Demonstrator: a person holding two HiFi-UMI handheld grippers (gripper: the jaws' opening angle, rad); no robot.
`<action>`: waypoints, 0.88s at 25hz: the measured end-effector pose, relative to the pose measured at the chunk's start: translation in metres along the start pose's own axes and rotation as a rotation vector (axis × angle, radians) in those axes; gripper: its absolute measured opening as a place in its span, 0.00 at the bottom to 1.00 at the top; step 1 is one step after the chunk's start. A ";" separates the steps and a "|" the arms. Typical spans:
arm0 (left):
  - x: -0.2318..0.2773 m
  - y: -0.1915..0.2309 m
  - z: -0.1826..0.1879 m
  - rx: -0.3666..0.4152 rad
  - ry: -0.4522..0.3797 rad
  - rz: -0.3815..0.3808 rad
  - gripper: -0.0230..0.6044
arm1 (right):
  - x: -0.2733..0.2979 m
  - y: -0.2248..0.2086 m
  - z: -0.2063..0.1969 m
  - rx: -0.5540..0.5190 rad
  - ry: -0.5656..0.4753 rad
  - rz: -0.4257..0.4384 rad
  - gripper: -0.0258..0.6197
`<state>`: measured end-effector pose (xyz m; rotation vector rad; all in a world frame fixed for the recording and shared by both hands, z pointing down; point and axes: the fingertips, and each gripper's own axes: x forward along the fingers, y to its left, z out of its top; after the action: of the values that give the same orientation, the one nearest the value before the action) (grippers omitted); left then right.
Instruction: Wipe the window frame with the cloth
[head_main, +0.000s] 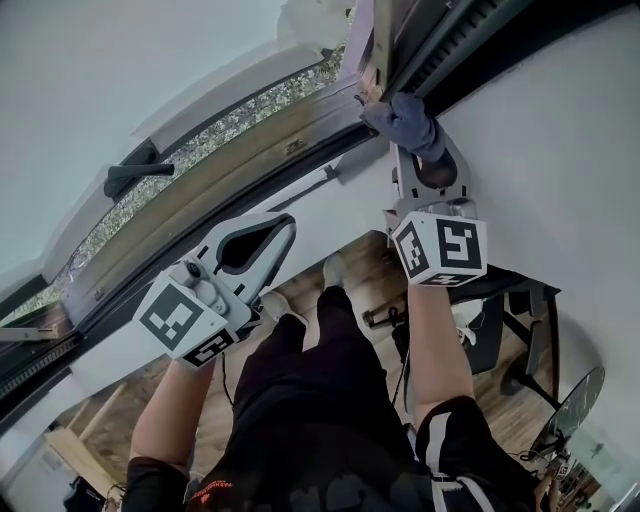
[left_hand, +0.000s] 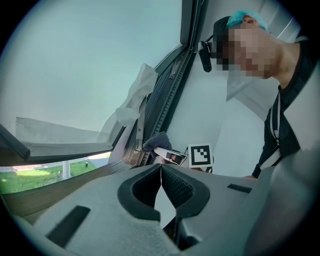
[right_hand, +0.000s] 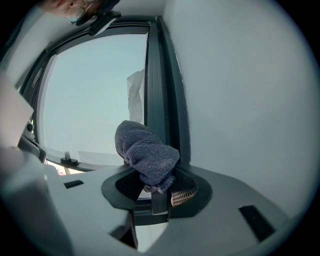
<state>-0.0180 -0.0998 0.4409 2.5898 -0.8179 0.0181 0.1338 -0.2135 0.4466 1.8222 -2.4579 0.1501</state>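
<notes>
My right gripper (right_hand: 154, 186) pinched the grey cloth (right_hand: 146, 150); it bulged past the jaw tips, at the window frame (right_hand: 161, 90). Left gripper (left_hand: 161, 175): jaws pressed together, empty.

Pale, even daylight comes through a large window pane (right_hand: 90, 85) set in a dark window frame (right_hand: 161, 75). A black handle (head_main: 140, 171) sits at the window's edge. A plain white wall (head_main: 560, 120) runs beside the window. Below lies a wooden floor (head_main: 365, 275), where a black table (head_main: 520, 283) stands near the wall. Green grass (left_hand: 30, 179) shows outside.
</notes>
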 end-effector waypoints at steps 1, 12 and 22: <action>0.001 0.000 -0.002 -0.002 0.003 0.001 0.07 | 0.000 0.000 -0.005 0.002 0.008 -0.001 0.24; 0.004 0.005 -0.018 -0.019 0.026 0.016 0.07 | 0.006 -0.003 -0.057 0.021 0.095 0.000 0.24; 0.004 0.006 -0.025 -0.033 0.033 0.030 0.07 | 0.009 -0.004 -0.092 0.035 0.168 0.010 0.22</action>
<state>-0.0151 -0.0968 0.4668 2.5396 -0.8388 0.0557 0.1358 -0.2116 0.5391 1.7334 -2.3633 0.3343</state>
